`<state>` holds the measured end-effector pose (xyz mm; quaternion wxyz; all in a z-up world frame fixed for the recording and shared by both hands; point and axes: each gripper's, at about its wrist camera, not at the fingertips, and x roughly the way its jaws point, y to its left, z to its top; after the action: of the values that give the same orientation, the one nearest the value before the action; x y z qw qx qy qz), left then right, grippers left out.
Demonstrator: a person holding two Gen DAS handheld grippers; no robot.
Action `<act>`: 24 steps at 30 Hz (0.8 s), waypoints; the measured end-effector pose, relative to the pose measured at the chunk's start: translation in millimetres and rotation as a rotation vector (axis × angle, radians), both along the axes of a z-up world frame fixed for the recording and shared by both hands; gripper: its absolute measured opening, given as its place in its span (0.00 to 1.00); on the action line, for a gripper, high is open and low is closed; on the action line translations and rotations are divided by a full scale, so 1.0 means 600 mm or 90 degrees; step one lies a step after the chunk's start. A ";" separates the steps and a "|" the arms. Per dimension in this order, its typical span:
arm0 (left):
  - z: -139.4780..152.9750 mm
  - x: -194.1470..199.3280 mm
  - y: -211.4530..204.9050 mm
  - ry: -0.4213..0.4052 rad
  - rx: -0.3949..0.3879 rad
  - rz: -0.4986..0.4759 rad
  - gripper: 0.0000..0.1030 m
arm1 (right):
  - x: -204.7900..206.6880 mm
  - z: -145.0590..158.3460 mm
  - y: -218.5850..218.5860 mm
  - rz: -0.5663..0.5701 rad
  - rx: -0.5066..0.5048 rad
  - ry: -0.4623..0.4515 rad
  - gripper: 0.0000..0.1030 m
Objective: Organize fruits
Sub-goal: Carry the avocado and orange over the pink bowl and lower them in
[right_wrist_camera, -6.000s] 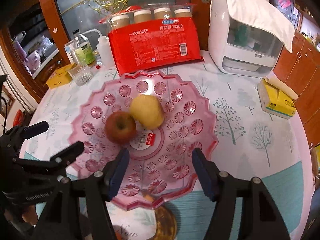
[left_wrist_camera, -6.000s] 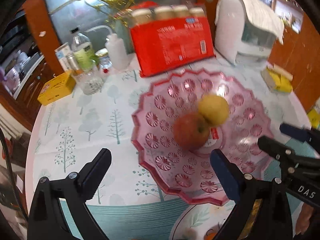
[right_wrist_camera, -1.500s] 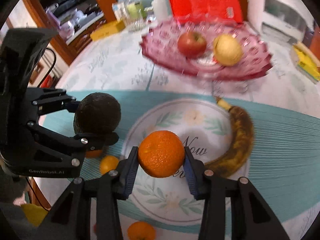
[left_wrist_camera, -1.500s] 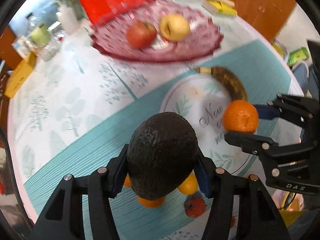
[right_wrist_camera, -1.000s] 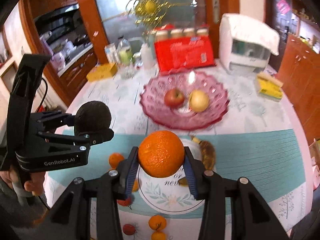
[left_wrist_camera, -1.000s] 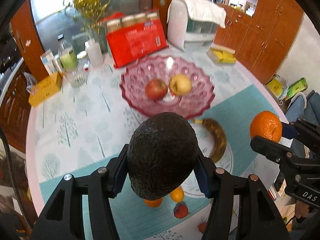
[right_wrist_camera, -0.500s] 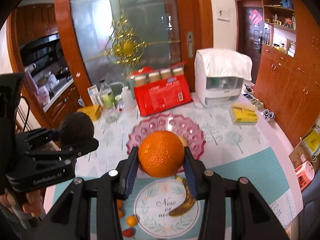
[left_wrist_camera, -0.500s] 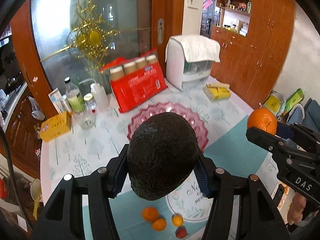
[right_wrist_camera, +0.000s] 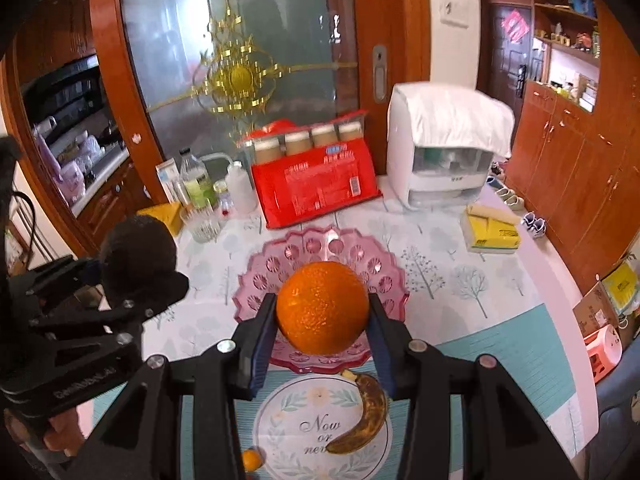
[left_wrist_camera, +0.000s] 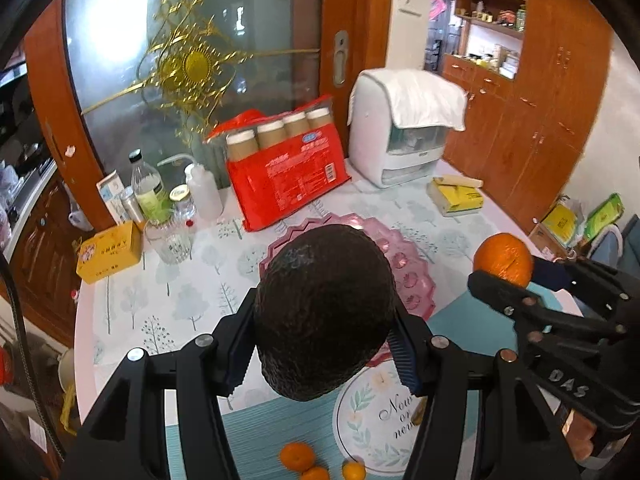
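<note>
Left hand-held gripper [left_wrist_camera: 322, 342]: clamped on a dark avocado [left_wrist_camera: 324, 312]; both pads press its sides, and it hangs clear of the counter.
Right hand-held gripper [right_wrist_camera: 322, 334]: clamped on an orange [right_wrist_camera: 322, 307], pads bearing on opposite sides, also held in the air.
Reason for hold: judged as transport. Both fruits sit high above the pink fruit dish [right_wrist_camera: 256, 276], the likely drop point.
Fruit dish: scalloped, translucent, on the counter just beyond the round placemat [right_wrist_camera: 288, 440]. What lies in it is hidden behind the held fruit.
Loose fruit: a spotted banana [right_wrist_camera: 362, 420] lies across the placemat edge; small mandarins [left_wrist_camera: 297, 456] sit near the front of the counter.
Counter [left_wrist_camera: 132, 300]: round, covered with a tree-print cloth and a teal mat.
Clutter at rear: red cup package [left_wrist_camera: 286, 178], white appliance [left_wrist_camera: 404, 132] draped with a towel, bottles [left_wrist_camera: 150, 190], yellow box [left_wrist_camera: 110, 252].
Room: glass door with gold ornament [left_wrist_camera: 192, 62], wooden cabinets [left_wrist_camera: 540, 120] at right.
</note>
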<state>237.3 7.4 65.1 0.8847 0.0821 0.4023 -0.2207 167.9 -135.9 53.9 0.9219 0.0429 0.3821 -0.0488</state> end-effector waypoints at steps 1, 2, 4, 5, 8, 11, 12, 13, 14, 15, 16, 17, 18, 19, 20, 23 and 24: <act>-0.010 0.008 -0.004 0.002 0.008 0.009 0.56 | 0.015 -0.013 -0.004 0.007 -0.001 0.011 0.42; -0.019 0.015 -0.008 0.004 0.015 0.018 0.56 | 0.030 -0.026 -0.009 0.014 0.001 0.020 0.42; -0.043 0.031 -0.018 0.017 0.030 0.034 0.56 | 0.055 -0.050 -0.020 0.025 0.007 0.037 0.42; -0.059 0.041 -0.025 0.029 0.037 0.043 0.56 | 0.067 -0.062 -0.025 0.031 0.009 0.045 0.42; -0.103 0.069 -0.043 0.061 0.053 0.065 0.56 | 0.104 -0.103 -0.043 0.048 0.025 0.074 0.42; -0.149 0.093 -0.060 0.090 0.068 0.082 0.56 | 0.136 -0.146 -0.055 0.063 0.027 0.105 0.42; -0.163 0.100 -0.065 0.100 0.071 0.085 0.56 | 0.146 -0.160 -0.059 0.070 0.027 0.116 0.42; -0.184 0.110 -0.073 0.115 0.078 0.088 0.56 | 0.155 -0.175 -0.062 0.077 0.028 0.127 0.42; -0.201 0.117 -0.079 0.125 0.084 0.090 0.56 | 0.163 -0.188 -0.064 0.082 0.029 0.137 0.42; -0.212 0.123 -0.083 0.132 0.087 0.090 0.56 | 0.170 -0.202 -0.067 0.087 0.030 0.147 0.42; -0.233 0.132 -0.091 0.146 0.094 0.091 0.56 | 0.177 -0.217 -0.071 0.091 0.033 0.158 0.42; -0.246 0.139 -0.095 0.155 0.099 0.092 0.56 | 0.185 -0.232 -0.075 0.095 0.037 0.171 0.42; -0.263 0.145 -0.101 0.166 0.105 0.094 0.56 | 0.189 -0.242 -0.078 0.097 0.039 0.179 0.42; -0.271 0.148 -0.104 0.172 0.107 0.095 0.56 | 0.194 -0.254 -0.082 0.100 0.043 0.189 0.42; -0.286 0.154 -0.108 0.182 0.111 0.098 0.56 | 0.199 -0.265 -0.085 0.102 0.045 0.198 0.42; -0.314 0.164 -0.115 0.203 0.116 0.103 0.56 | 0.209 -0.291 -0.093 0.108 0.053 0.218 0.42; -0.322 0.167 -0.117 0.209 0.117 0.103 0.56 | 0.211 -0.298 -0.096 0.110 0.056 0.223 0.42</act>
<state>337.5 -63.0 -128.4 0.8109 0.0932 0.5647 -0.1219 294.6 -193.5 -125.1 0.8392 0.0413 0.5407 0.0403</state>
